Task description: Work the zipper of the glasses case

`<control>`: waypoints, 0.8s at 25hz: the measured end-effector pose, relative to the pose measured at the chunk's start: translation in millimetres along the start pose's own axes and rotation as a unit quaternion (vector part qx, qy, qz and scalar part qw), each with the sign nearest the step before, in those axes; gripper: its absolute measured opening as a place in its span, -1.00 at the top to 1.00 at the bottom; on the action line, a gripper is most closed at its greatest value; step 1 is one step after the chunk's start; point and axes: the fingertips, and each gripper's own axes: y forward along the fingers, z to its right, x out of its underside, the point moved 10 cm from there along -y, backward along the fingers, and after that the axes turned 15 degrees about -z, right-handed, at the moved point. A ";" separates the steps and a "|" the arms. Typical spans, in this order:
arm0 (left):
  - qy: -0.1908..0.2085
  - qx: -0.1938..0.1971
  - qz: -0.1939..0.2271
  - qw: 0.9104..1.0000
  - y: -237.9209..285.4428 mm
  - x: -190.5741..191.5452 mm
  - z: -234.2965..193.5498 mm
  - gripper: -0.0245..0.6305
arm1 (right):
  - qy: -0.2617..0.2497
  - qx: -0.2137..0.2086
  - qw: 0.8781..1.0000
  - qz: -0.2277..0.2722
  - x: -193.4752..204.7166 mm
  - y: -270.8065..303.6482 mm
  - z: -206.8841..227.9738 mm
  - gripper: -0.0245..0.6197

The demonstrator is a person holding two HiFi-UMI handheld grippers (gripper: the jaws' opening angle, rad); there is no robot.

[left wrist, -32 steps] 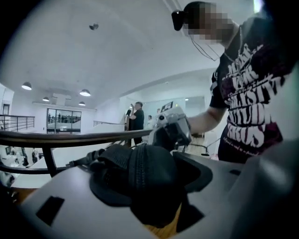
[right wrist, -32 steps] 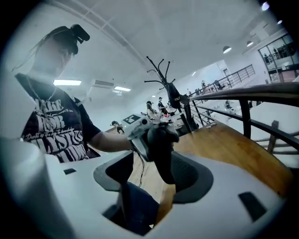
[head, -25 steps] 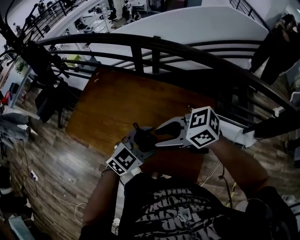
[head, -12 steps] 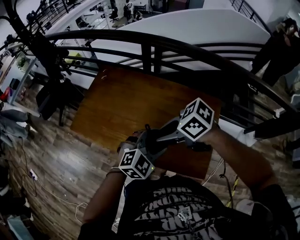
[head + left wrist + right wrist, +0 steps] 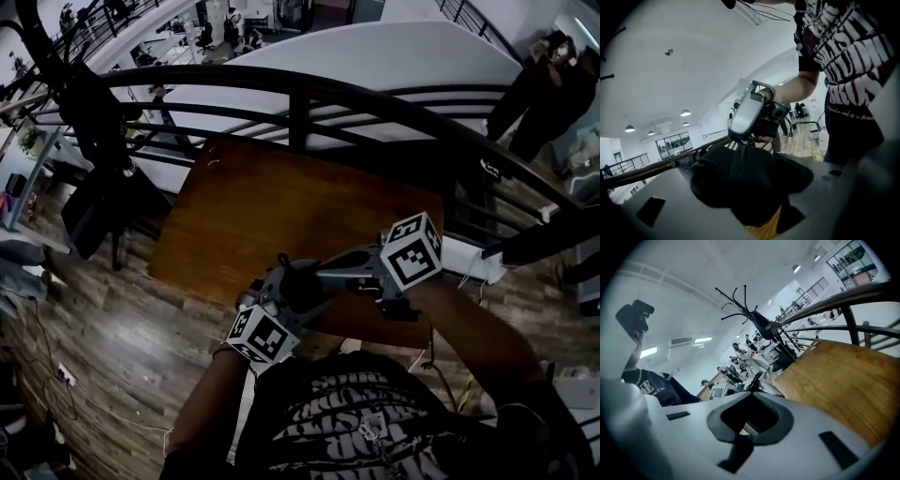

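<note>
With the left tongs (image 5: pixel 284 284) spread wide and clamped on the black case (image 5: pixel 750 183), held above the surface (image 5: pixel 281 197), and the right tongs (image 5: pixel 742 139) pinched shut, seemingly on the pull (image 5: pixel 751 428), draw steadily along the zipper's curve, bracing the case against twisting.

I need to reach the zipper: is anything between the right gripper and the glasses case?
Nothing visible does. The left gripper holds the glasses case, and the right gripper, its fingers just closed, has its tip at the case's top edge; what it grips is unclear.
</note>
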 end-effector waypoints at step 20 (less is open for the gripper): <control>-0.055 0.088 0.087 0.991 -22.6 6.6 -8.8 0.12 | -0.264 0.190 0.945 -0.014 1.8 20.0 -65.3 0.92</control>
